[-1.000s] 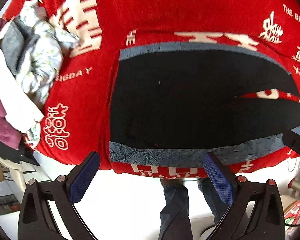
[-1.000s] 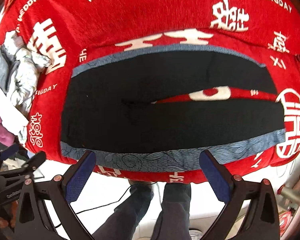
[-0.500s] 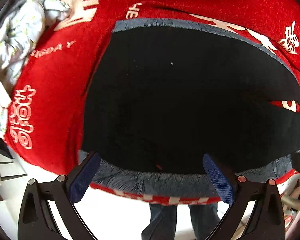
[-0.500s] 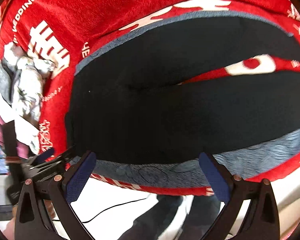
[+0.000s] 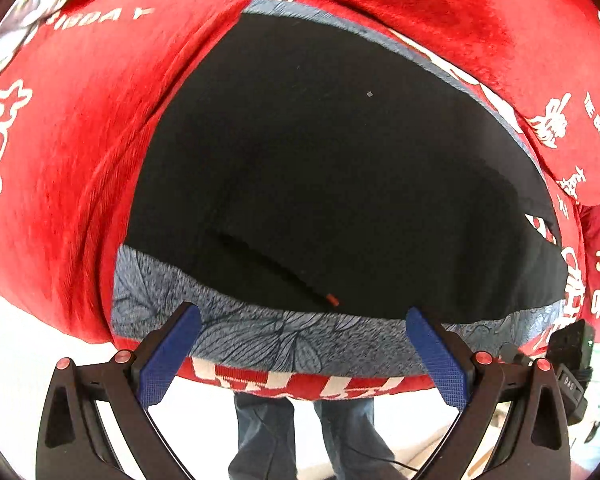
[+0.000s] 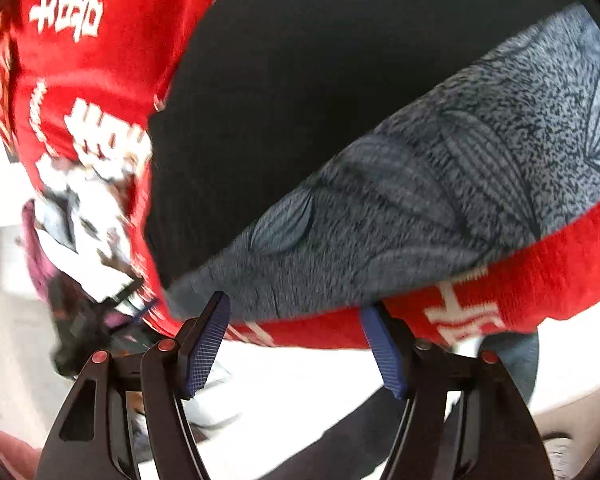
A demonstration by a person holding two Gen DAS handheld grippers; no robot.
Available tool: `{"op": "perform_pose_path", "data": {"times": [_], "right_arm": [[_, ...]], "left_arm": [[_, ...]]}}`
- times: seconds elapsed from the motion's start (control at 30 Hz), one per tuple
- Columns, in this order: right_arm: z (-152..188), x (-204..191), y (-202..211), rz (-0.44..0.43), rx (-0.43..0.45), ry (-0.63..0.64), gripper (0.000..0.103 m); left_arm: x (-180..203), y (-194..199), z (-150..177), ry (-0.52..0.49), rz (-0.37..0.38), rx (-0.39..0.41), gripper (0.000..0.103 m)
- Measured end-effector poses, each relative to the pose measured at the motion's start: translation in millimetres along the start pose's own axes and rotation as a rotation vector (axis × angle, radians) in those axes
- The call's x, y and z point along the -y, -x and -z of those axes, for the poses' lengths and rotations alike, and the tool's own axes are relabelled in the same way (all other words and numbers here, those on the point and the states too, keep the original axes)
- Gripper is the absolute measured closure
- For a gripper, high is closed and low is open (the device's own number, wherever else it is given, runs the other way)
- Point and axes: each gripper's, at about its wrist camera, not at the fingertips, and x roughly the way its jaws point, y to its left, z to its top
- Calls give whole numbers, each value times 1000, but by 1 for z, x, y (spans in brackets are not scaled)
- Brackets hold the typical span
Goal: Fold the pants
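Black pants [image 5: 332, 168] with grey leaf-patterned side stripes [image 5: 268, 340] lie spread flat on a red blanket [image 5: 72, 152] with white lettering. My left gripper [image 5: 300, 344] is open, its blue pads just above the near grey stripe close to the waist end. My right gripper [image 6: 296, 340] is open, tilted and close in, with its pads at the near edge of the grey stripe [image 6: 420, 208] and the black fabric [image 6: 320, 80] beyond. Nothing is held.
A pile of other clothes [image 6: 80, 216] lies off the blanket's left end, blurred. The blanket's near edge [image 5: 300, 380] drops to a white floor, where a person's legs in jeans [image 5: 300, 432] stand. The right gripper's body [image 5: 568, 360] shows at the left wrist view's right edge.
Both grippers have moved in toward the pants' near edge. The right one has tilted and come much closer to the grey stripe, and its jaws have narrowed a little.
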Motion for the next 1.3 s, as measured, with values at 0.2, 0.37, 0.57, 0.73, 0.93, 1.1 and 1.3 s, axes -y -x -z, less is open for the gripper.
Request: {"op": "perform_pose_path", "data": {"times": [0.2, 0.37, 0.57, 0.73, 0.93, 1.1, 1.3], "right_arm": [[2, -9, -12, -165, 39, -8, 28], [-2, -41, -54, -262, 17, -7, 28], [-6, -76, -114, -318, -149, -120, 67], [-3, -95, -95, -444, -163, -103, 76], [-1, -116, -90, -454, -220, -1, 76], [1, -93, -89, -288, -218, 45, 74], [7, -31, -35, -162, -44, -53, 46]], "left_arm": [[-11, -5, 3, 46, 40, -15, 0], [-26, 3, 9, 94, 83, -4, 0], [-47, 7, 18, 210, 142, -4, 0], [-49, 1, 22, 308, 307, -26, 0], [-44, -17, -11, 393, 356, 66, 18], [-44, -27, -22, 356, 306, 33, 59], [-28, -28, -26, 261, 263, -10, 60]]}}
